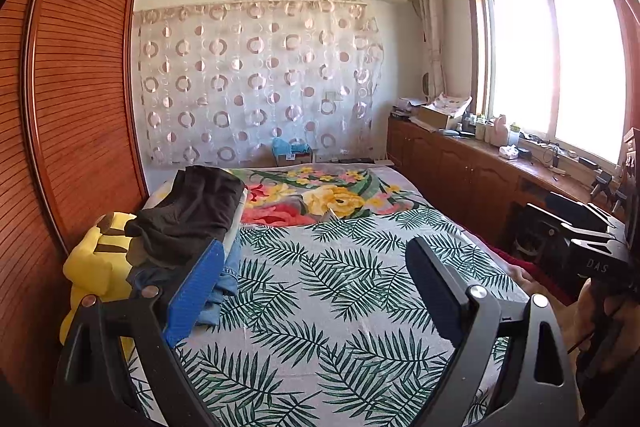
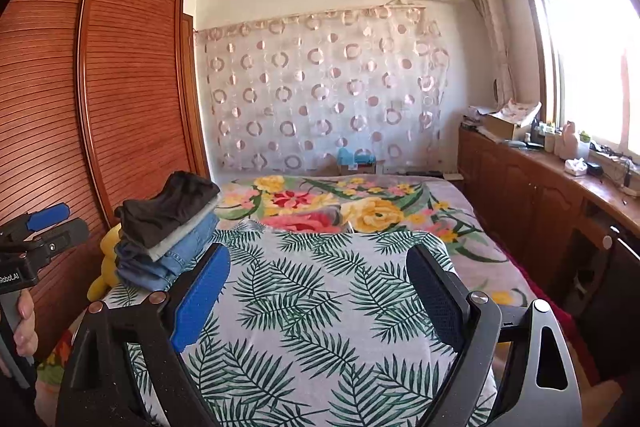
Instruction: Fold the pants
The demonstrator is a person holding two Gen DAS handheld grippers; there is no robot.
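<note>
A stack of folded pants (image 1: 192,223) lies at the left edge of the bed, black pants on top and blue jeans (image 1: 224,283) at the bottom. The stack also shows in the right wrist view (image 2: 168,227), with a grey layer between. My left gripper (image 1: 316,255) is open and empty, held above the leaf-print bedspread (image 1: 340,291), its blue finger just right of the stack. My right gripper (image 2: 320,263) is open and empty over the same bedspread (image 2: 320,307). Each gripper appears at the edge of the other's view: right (image 1: 580,227), left (image 2: 52,223).
A yellow plush toy (image 1: 96,259) lies beside the stack by the wooden wardrobe (image 1: 80,99). A floral blanket (image 1: 320,199) covers the bed's far half. A wooden cabinet (image 1: 480,171) with clutter runs under the window on the right.
</note>
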